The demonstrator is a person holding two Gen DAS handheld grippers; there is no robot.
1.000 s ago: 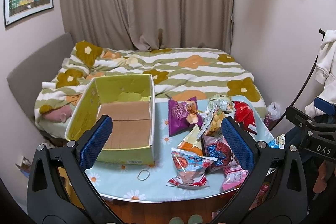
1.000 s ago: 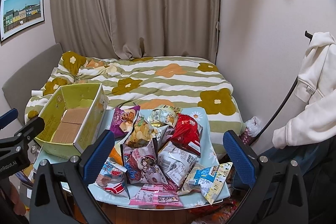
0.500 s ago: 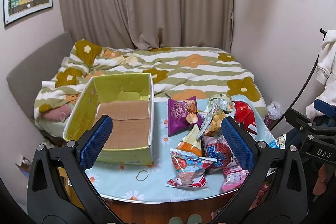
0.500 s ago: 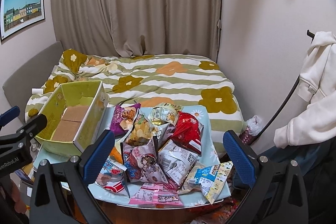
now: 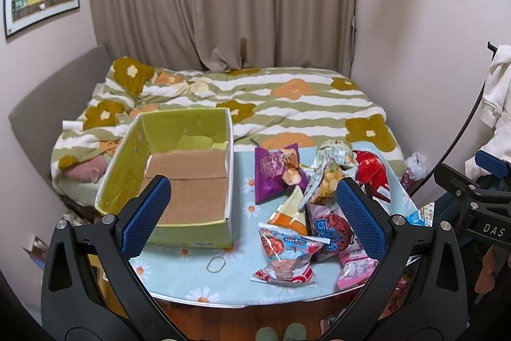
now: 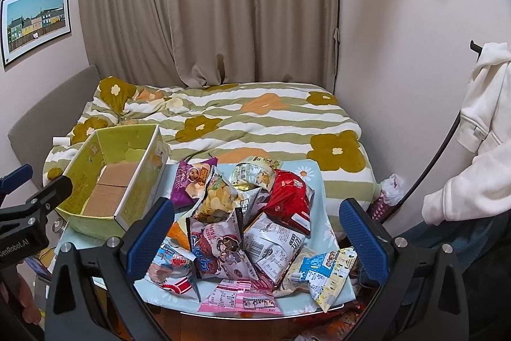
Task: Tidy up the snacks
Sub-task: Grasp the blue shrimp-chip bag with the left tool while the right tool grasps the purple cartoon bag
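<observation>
An open green cardboard box [image 5: 134, 158] with a brown bottom stands empty on the left of the table; it also shows in the right wrist view [image 6: 92, 149]. A pile of snack bags lies to its right: a purple bag [image 5: 271, 171], a red bag [image 6: 287, 197], a chips bag [image 6: 217, 197], a red-and-white bag [image 5: 284, 251]. My left gripper [image 5: 252, 216] is open and empty, above the table's near edge. My right gripper [image 6: 255, 232] is open and empty, above the pile.
A round table with a light blue daisy cloth [image 5: 191, 283] holds everything. A rubber band [image 5: 216, 264] lies near its front. A bed with a flowered quilt [image 5: 287, 98] is behind. A white hoodie [image 6: 479, 133] hangs at the right.
Both views have shifted only slightly; the grippers stay open and nothing on the table has moved.
</observation>
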